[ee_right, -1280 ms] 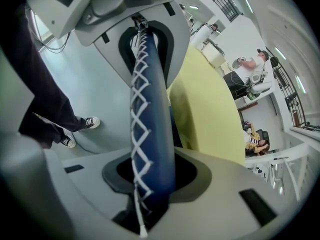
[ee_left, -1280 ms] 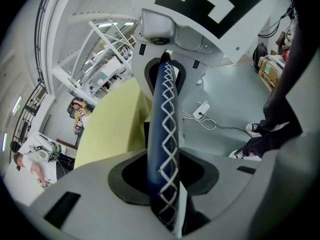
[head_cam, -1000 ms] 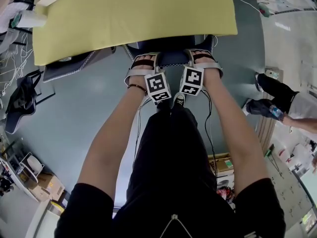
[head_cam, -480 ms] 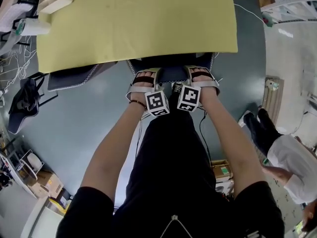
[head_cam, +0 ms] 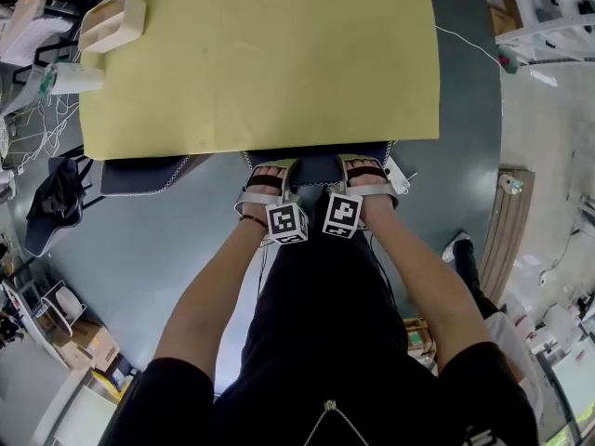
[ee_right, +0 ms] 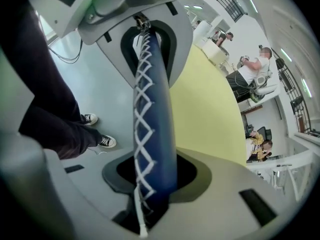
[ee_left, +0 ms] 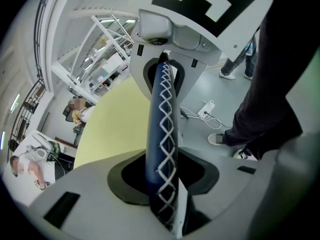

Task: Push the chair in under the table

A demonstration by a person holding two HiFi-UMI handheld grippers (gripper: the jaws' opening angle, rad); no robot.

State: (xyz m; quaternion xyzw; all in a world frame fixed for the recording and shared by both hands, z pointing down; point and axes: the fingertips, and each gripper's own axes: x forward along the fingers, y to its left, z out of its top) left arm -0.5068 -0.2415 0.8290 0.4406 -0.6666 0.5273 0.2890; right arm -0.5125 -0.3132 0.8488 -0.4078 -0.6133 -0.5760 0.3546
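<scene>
Clamping the white-stitched top rim of the dark blue chair [head_cam: 316,165], the left tongs [head_cam: 270,171] and the right tongs [head_cam: 364,167] sit side by side at the centre of the head view, each clenched on that rim. Only the chair's back shows, just below the lower edge of the yellow table [head_cam: 260,63]; the rest is tucked underneath.

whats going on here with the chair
A person stands behind a dark blue chair, with the left tool and the right tool each clamped on the top edge of its backrest. Most of the chair is hidden under the yellow table; only the backrest shows at the table's edge.
</scene>
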